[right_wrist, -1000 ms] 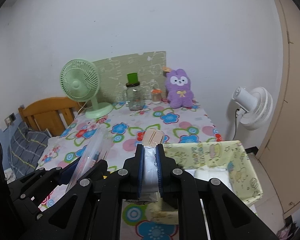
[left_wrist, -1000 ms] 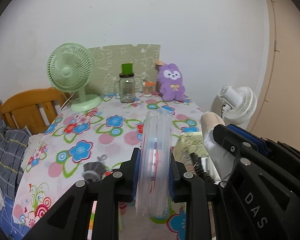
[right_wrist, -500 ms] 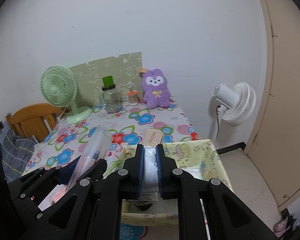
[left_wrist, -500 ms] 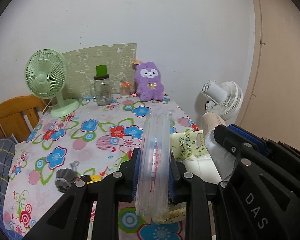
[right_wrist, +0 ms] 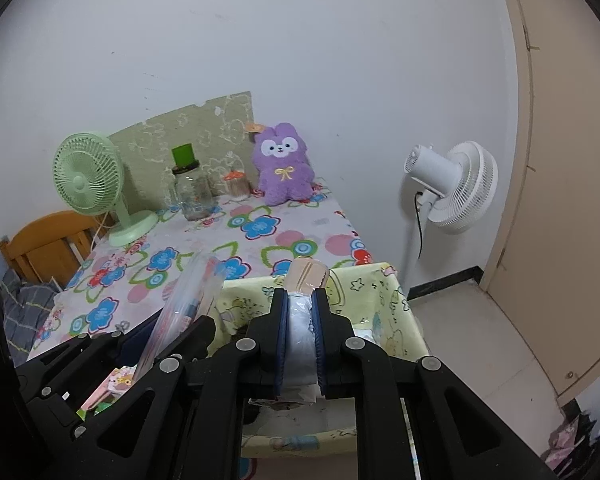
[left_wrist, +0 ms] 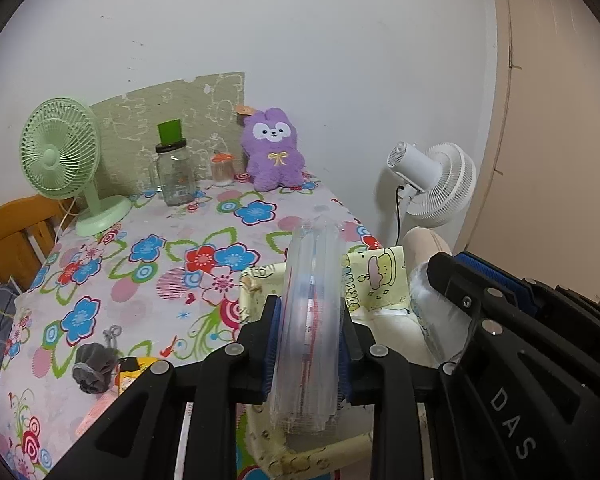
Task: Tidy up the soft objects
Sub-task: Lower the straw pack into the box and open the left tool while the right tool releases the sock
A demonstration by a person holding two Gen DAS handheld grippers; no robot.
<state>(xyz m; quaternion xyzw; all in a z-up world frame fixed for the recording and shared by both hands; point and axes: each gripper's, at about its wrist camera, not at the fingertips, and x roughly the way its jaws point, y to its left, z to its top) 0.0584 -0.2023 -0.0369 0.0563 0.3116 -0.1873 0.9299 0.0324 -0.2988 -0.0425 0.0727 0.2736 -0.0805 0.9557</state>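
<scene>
While level, both grippers [left_wrist: 309,344] [right_wrist: 300,340] grip packets [left_wrist: 310,300] [right_wrist: 300,320]

Glossy clear plastic packet [left_wrist: 310,320] between matt black plastic jaws; fuzzy purple plush toy [left_wrist: 274,154] at bench's far edge; printed cloth bin [right_wrist: 380,296]; glass jar [left_wrist: 175,176]; wooden chair [left_wrist: 12,236].

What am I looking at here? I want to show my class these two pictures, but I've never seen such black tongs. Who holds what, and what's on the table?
No robot: a person holds a two-finger tong in each hand, each carrying a camera looking along its fingers. The left gripper pinches a clear plastic packet; the right gripper pinches a white wrapped pack. Both hang above a yellow fabric bin. On the flowered tablecloth stand a green fan, a glass jar and a purple plush bunny.
</scene>
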